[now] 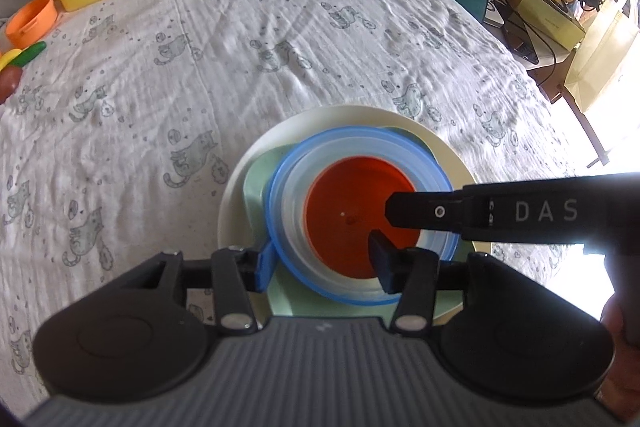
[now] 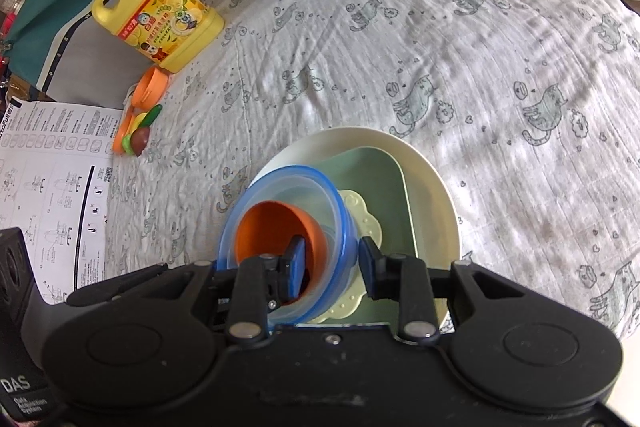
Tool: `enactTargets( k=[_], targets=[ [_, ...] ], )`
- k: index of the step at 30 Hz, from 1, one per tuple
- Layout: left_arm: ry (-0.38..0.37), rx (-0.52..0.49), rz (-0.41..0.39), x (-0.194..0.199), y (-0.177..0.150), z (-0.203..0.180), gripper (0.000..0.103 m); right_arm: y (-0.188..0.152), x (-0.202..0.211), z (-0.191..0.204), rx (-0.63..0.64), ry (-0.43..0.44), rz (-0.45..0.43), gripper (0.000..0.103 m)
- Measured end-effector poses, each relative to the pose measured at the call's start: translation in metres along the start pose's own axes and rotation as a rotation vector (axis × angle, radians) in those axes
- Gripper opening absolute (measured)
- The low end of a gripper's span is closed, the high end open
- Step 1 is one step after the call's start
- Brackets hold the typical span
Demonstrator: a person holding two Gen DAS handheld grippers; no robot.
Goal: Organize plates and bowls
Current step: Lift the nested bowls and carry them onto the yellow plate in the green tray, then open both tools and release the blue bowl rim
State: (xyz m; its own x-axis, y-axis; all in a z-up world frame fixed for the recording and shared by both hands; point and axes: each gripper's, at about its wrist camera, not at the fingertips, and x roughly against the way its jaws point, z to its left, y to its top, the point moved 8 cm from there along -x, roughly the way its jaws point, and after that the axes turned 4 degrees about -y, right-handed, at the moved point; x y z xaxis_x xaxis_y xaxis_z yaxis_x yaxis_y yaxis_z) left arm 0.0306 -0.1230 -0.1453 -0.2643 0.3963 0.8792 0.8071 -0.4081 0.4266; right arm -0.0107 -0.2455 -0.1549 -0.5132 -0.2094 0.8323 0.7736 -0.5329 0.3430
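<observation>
Nesting is nearly done: my right gripper (image 2: 330,267) pinches the walls of the orange cup (image 2: 276,231) and clear bowl (image 2: 288,227) atop the green tray (image 2: 384,183) and white plate (image 2: 436,195), my left gripper (image 1: 320,263) loosely straddling the bowl, and only letting go seems left.

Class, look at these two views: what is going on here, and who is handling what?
A person with a hand-held gripper in each hand is stacking dishes on a cat-print cloth. The right hand-held gripper grips the walls of an orange cup nested in a clear blue-rimmed bowl. The left hand-held gripper straddles the bowl's near rim. The bowl sits on a green tray on a cream plate.
</observation>
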Motion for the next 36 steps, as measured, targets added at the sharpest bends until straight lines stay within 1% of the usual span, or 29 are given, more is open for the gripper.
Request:
enactTargets(
  k=[9, 20, 23, 25, 26, 28, 29, 30, 31, 33, 34, 36],
  targets=[
    [-0.003, -0.001, -0.002, -0.002, 0.003, 0.0, 0.053, 0.002, -0.003, 0.0, 0.001, 0.003, 0.004, 0.029],
    [-0.034, -0.011, 0.002, -0.002, 0.002, -0.005, 0.053, 0.003, -0.002, -0.003, 0.016, -0.018, 0.009, 0.032],
    [-0.028, -0.011, -0.004, -0.002, 0.002, -0.004, 0.056, 0.002, -0.003, -0.004, 0.01, -0.021, 0.008, 0.032],
    [-0.021, -0.006, -0.008, -0.001, 0.003, -0.002, 0.063, 0.002, -0.004, -0.004, 0.011, -0.023, 0.004, 0.032],
    [-0.019, -0.006, -0.012, 0.0, 0.003, -0.001, 0.064, 0.002, -0.004, -0.004, 0.012, -0.024, 0.002, 0.032],
    [-0.013, -0.007, -0.023, 0.002, 0.004, 0.0, 0.07, 0.002, -0.002, -0.003, 0.014, -0.026, -0.006, 0.035],
    [-0.009, -0.007, -0.03, 0.004, 0.004, 0.001, 0.072, 0.003, -0.001, -0.003, 0.017, -0.028, -0.01, 0.038],
    [-0.006, -0.008, -0.038, 0.005, 0.005, 0.001, 0.077, 0.004, 0.0, -0.002, 0.019, -0.028, -0.014, 0.044],
    [-0.004, -0.009, -0.046, 0.007, 0.006, 0.001, 0.08, 0.004, 0.002, -0.002, 0.021, -0.028, -0.018, 0.048],
    [-0.004, -0.012, -0.061, 0.011, 0.008, 0.001, 0.084, 0.005, 0.004, 0.0, 0.029, -0.029, -0.026, 0.063],
    [-0.003, -0.015, -0.069, 0.013, 0.008, 0.001, 0.087, 0.005, 0.006, 0.001, 0.035, -0.031, -0.031, 0.065],
    [0.006, -0.024, -0.085, 0.017, 0.01, 0.0, 0.089, 0.005, 0.008, 0.004, 0.045, -0.031, -0.039, 0.072]
  ],
)
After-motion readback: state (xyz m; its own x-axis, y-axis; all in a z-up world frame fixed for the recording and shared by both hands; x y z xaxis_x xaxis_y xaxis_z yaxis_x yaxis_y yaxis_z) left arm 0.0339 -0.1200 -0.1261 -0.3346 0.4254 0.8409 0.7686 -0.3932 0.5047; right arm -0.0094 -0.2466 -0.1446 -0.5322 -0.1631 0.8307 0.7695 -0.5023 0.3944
